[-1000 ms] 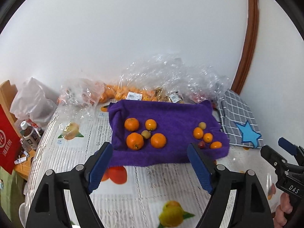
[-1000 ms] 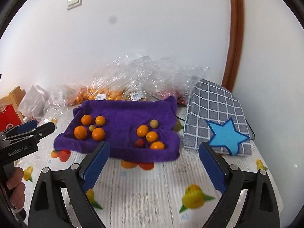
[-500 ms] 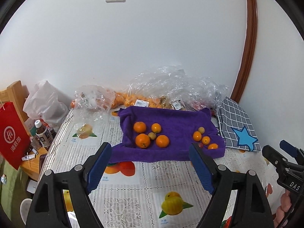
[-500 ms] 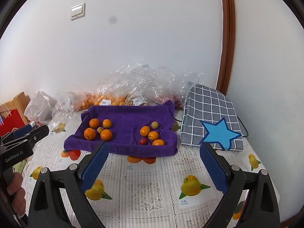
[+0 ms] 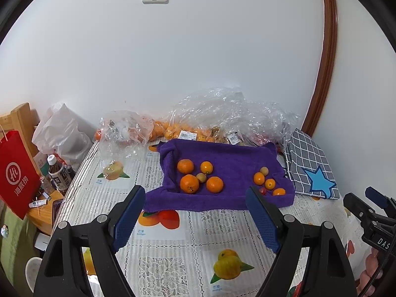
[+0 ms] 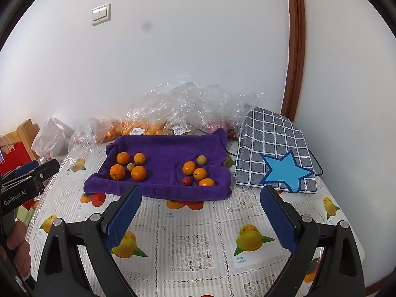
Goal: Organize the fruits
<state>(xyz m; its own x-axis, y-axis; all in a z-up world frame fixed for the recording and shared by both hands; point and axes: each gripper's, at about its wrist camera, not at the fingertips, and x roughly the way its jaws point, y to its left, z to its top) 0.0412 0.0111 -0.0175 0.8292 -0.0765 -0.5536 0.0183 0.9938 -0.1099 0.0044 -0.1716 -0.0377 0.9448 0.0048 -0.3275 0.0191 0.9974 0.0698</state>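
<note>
Purple soft towel [image 5: 222,173] lay at twelve o'clock from my left gripper [image 5: 195,212] and right gripper [image 6: 200,212], holding round orange fruits [image 5: 189,183]. I kept both grippers wide open, holding nothing.

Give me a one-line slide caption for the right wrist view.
Open right gripper faces a purple towel holding two fruit clusters, beside a checked cloth.
</note>
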